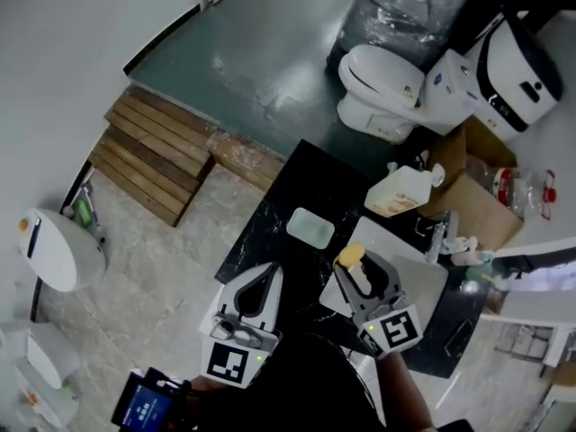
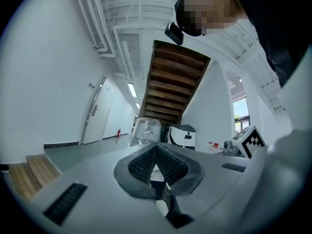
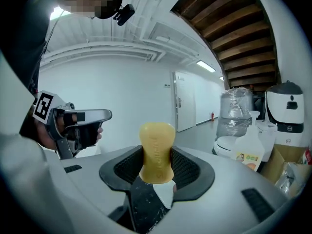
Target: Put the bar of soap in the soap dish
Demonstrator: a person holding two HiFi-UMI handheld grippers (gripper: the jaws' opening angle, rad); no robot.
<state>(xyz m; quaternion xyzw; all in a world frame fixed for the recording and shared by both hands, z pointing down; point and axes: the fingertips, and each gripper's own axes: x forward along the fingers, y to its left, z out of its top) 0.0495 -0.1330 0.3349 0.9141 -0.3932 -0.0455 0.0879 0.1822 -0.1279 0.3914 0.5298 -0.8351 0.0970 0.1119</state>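
Note:
A yellow bar of soap (image 1: 350,256) stands upright between the jaws of my right gripper (image 1: 355,270), which is shut on it over the near edge of a white basin (image 1: 403,257). The right gripper view shows the soap (image 3: 157,150) sticking up out of the right gripper (image 3: 157,172). A pale green translucent soap dish (image 1: 310,227) lies empty on the black counter (image 1: 270,225), just up and left of the soap. My left gripper (image 1: 260,286) hovers at the counter's near left edge. Its jaws are together with nothing in them (image 2: 157,168).
A soap dispenser bottle (image 1: 400,193) and a faucet (image 1: 438,234) stand behind the basin. Further back are a cardboard box (image 1: 475,207), a white toilet (image 1: 382,88) and a wrapped water jug (image 1: 409,3). Wooden steps (image 1: 158,156) lie on the floor at left.

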